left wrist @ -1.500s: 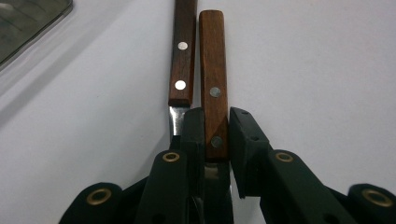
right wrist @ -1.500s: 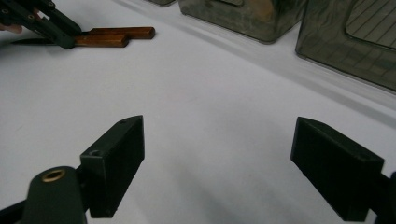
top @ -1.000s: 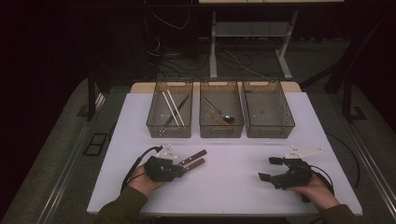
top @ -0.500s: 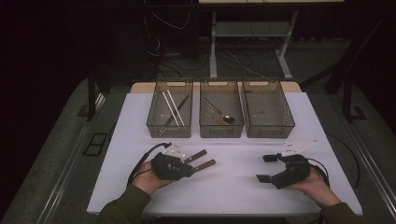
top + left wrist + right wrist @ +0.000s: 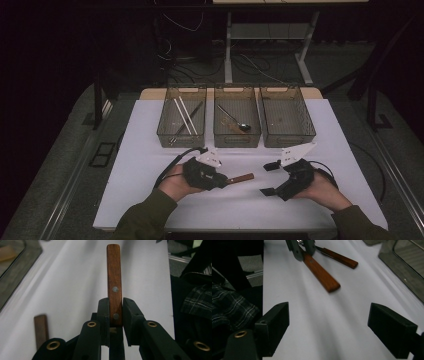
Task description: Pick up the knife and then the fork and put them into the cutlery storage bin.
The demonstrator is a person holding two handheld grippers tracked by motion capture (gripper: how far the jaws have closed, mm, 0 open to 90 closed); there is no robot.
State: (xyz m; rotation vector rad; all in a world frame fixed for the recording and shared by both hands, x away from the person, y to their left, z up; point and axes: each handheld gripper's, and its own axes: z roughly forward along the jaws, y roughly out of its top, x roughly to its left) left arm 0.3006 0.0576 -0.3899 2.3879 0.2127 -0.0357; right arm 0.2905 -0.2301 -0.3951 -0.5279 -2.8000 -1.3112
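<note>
The wooden handle (image 5: 114, 287) sits clamped between the left gripper (image 5: 116, 312) fingers.

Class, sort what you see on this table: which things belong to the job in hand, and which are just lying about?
In the job:
- left gripper, jaws shut on the wooden handle
- right gripper, open, holding nothing

Lying about:
- second wooden-handled piece on the white table
- left bin with sticks
- middle bin with a spoon
- right bin

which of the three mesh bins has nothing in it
The right-hand wire-mesh bin: bare. The left one holds chopsticks, the middle one a spoon.
</note>
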